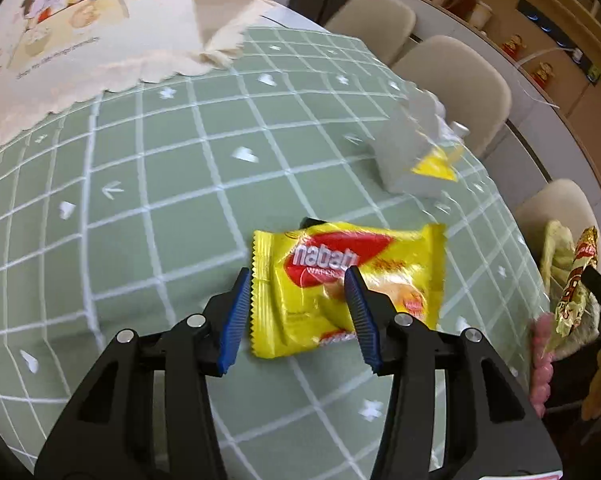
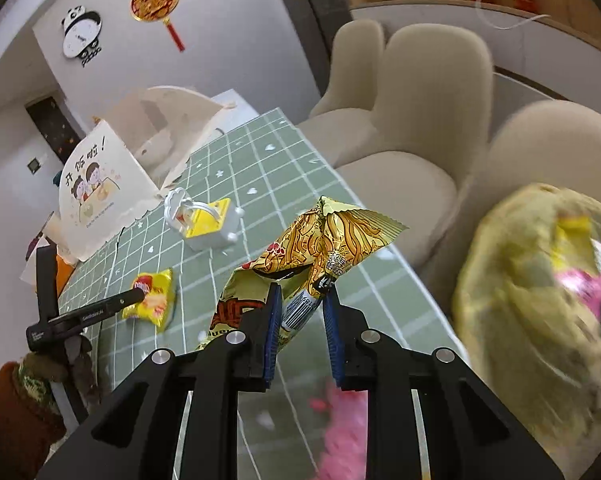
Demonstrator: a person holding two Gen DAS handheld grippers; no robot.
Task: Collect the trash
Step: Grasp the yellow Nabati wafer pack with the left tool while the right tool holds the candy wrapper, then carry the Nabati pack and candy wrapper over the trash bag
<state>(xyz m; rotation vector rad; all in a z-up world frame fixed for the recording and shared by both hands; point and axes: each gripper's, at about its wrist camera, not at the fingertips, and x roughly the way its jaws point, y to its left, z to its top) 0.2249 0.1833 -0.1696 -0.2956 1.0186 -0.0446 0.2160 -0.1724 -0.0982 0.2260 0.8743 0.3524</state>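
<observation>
Two black hand-held grippers with blue ribbed pads

Each gripper, left (image 1: 296, 276) and right (image 2: 302, 300), had matte black angular arms with triangular cut-outs, silver round screw heads at the joints, and blue saw-toothed pads lining the fingers (image 1: 236, 316). The hand (image 2: 40, 364) at the left gripper's handle wore a rust-brown sleeve (image 2: 8, 420) with a patterned knit cuff.
</observation>
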